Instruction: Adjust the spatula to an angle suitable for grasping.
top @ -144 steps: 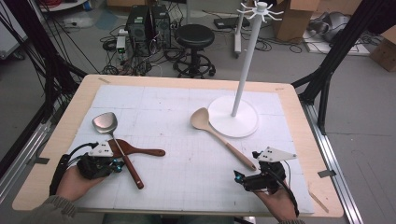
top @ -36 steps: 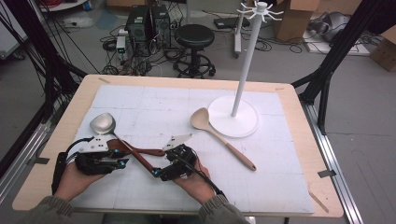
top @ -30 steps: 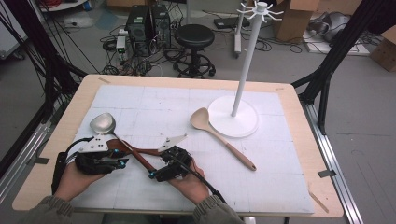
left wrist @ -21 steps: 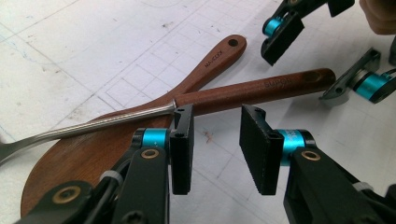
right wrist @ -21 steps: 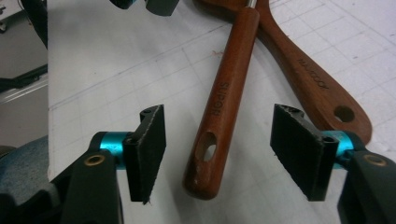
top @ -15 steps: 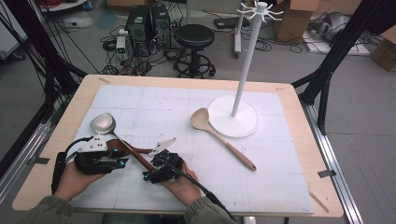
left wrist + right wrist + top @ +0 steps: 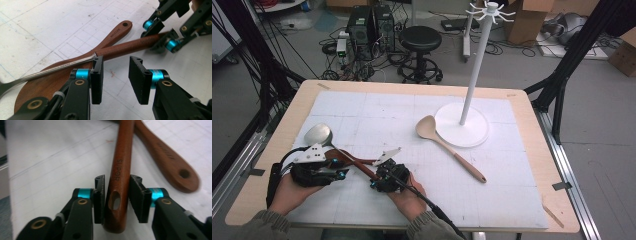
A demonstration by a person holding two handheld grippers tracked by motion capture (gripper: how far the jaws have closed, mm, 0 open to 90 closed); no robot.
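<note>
A: What is the right tool (image 7: 116, 200) doing?
B: It has just been closing and is clamping the ladle (image 7: 119, 172) handle's end, at seven o'clock on the table (image 7: 532, 165).
A: And the left tool (image 7: 115, 76)?
B: Staying partly open, gripping nothing, beside the wooden spatula (image 7: 75, 72).

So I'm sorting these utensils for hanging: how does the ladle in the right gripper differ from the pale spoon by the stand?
The ladle has a metal bowl and dark wooden handle; the pale spoon is one light colour throughout. The ladle's handle end sits between the right gripper jaws; the pale spoon lies untouched. Both lie on the table with handles pointing the same way.
</note>
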